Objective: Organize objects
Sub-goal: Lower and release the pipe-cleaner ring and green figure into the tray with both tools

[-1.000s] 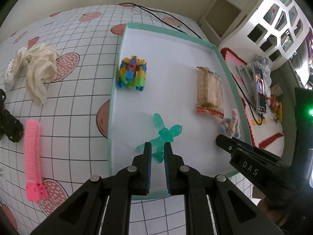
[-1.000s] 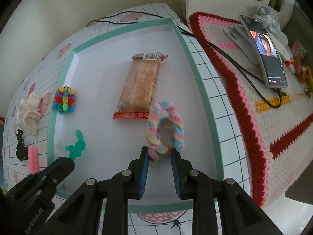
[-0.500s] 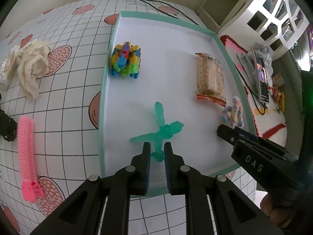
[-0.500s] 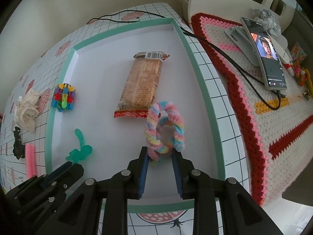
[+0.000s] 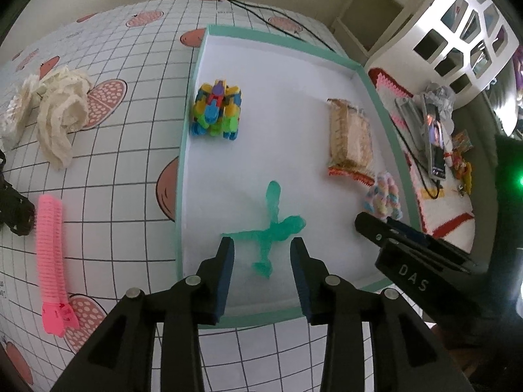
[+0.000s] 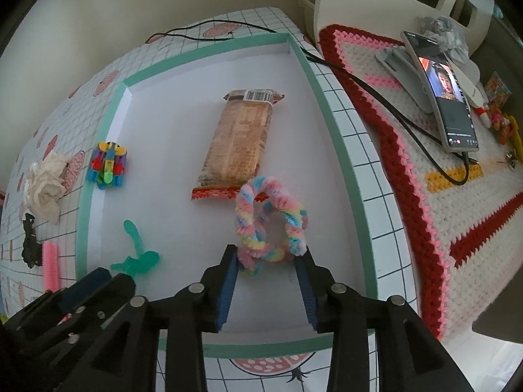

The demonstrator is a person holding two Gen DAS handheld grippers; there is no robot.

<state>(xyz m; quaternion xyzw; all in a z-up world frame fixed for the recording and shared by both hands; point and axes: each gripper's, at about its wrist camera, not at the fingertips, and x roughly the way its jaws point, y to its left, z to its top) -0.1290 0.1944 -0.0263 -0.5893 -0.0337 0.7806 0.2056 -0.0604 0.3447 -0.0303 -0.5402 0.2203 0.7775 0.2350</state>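
left tool (image 5: 262,258) open; green toy (image 5: 273,228) between fingers; tray (image 5: 179,176)

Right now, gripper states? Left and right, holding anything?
Left gripper: open, holding nothing, over the green toy figure.
Right gripper: open, fingers either side of the pastel fuzzy ring, not clamped.

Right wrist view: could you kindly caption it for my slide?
Open right gripper straddling a pastel fuzzy ring inside the green-rimmed tray.
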